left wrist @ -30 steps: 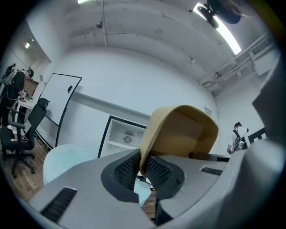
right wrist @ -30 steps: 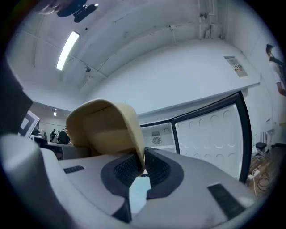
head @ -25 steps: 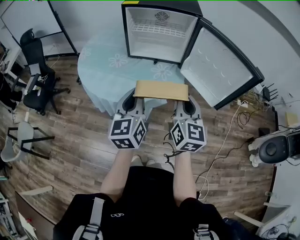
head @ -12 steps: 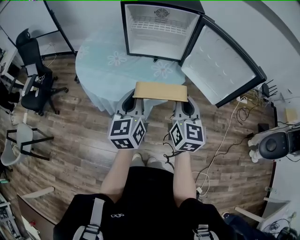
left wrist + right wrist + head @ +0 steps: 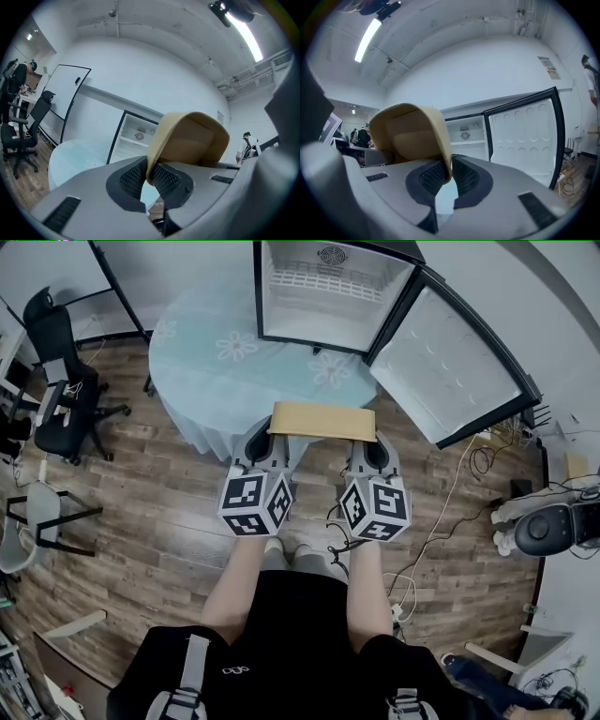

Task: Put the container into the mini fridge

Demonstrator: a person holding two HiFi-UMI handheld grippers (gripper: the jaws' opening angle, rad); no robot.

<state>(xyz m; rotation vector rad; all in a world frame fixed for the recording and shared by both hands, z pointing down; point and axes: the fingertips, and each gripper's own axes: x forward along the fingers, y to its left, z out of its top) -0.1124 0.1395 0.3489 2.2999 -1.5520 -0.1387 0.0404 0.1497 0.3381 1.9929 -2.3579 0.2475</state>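
Note:
A tan, open-topped container (image 5: 322, 421) hangs in the air between my two grippers, just short of the round table. My left gripper (image 5: 272, 443) is shut on its left wall (image 5: 161, 140), and my right gripper (image 5: 367, 448) is shut on its right wall (image 5: 440, 140); each rim is pinched between the dark pads. The mini fridge (image 5: 330, 292) stands on the table's far side with its door (image 5: 452, 362) swung wide to the right, showing a white inside with a wire shelf. It also shows ahead as the mini fridge (image 5: 136, 138) and the mini fridge (image 5: 466, 138).
The round table (image 5: 216, 371) carries a pale blue flowered cloth. Black office chairs (image 5: 56, 381) stand at the left. Cables (image 5: 441, 531) trail over the wood floor at the right, near a round grey device (image 5: 539, 531). A person (image 5: 246, 145) stands far off.
The table and fridge have shifted up and slightly right in the head view. Both grippers keep their hold on the container.

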